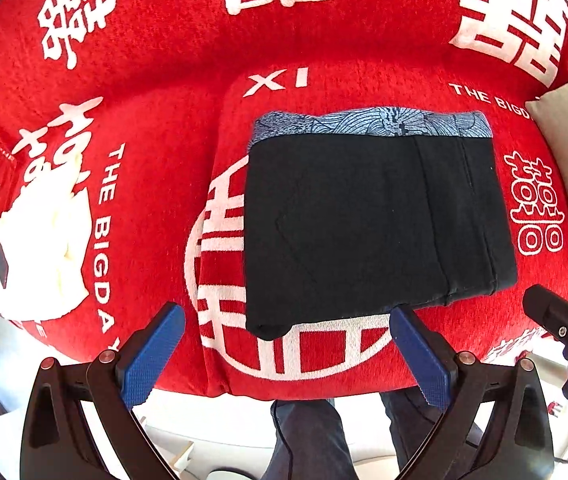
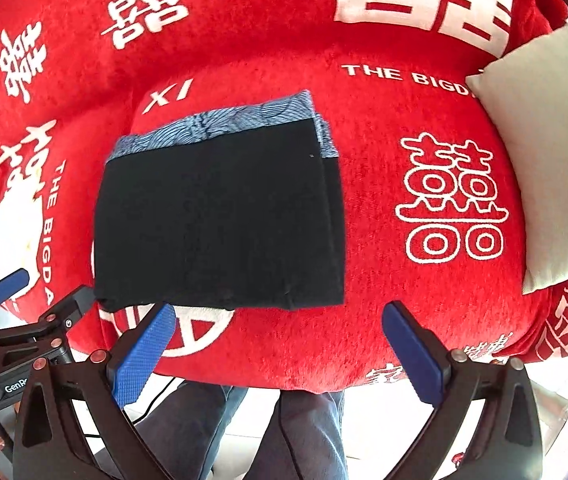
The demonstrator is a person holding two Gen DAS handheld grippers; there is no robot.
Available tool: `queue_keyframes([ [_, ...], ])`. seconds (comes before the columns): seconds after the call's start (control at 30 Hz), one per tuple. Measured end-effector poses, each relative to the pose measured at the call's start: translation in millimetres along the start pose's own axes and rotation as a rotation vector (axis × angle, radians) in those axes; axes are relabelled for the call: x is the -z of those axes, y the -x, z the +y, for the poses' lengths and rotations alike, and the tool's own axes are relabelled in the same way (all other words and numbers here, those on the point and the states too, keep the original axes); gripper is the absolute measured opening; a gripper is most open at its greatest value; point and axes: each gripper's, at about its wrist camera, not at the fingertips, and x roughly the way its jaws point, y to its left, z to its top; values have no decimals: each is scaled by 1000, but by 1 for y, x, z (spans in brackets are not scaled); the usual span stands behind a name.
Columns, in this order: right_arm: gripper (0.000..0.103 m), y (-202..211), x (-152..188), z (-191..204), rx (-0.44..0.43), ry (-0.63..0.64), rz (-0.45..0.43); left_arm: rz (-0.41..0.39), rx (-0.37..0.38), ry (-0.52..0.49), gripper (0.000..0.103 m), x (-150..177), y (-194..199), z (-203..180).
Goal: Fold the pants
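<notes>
1 red blanket [image 1: 156,128], printed with white characters and the words "THE BIGDAY", covers the whole cushioned surface and fills both views. On it, near the front edge, lies 1 pair of black pants [image 1: 363,224], folded into a compact near-square bundle of several layers; 1 blue patterned band [image 1: 371,122] runs along the far edge of the bundle, and stitched seams show down its right side. The bundle rests partly over 1 large white circular emblem [image 1: 220,320] woven into the blanket. 1 cream pillow [image 2: 543,160] sits at the right end of the surface, well apart from the pants. Below the front edge of the blanket, 2 legs in dark trousers [image 2: 244,432] of the person stand on a pale floor. 2 grippers hover above the front edge, each with 2 blue ribbed pads. The left gripper [image 1: 285,354] has its jaws spread wide with nothing between them, its pads clear of the fabric and just above the near left corner of the bundle. The right gripper [image 2: 280,354] is likewise released and empty, hanging above the near right part of the bundle. Each wrist view catches the other gripper at its edge.
</notes>
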Motion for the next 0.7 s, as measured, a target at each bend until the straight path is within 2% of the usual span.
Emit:
queue_keyframes([
  [0.3, 103, 3, 1, 4, -7, -14, 15, 26, 27, 31, 103, 4, 3, 7],
  [0.7, 103, 6, -1, 4, -1, -19, 19, 24, 23, 10, 103, 7, 7, 7],
])
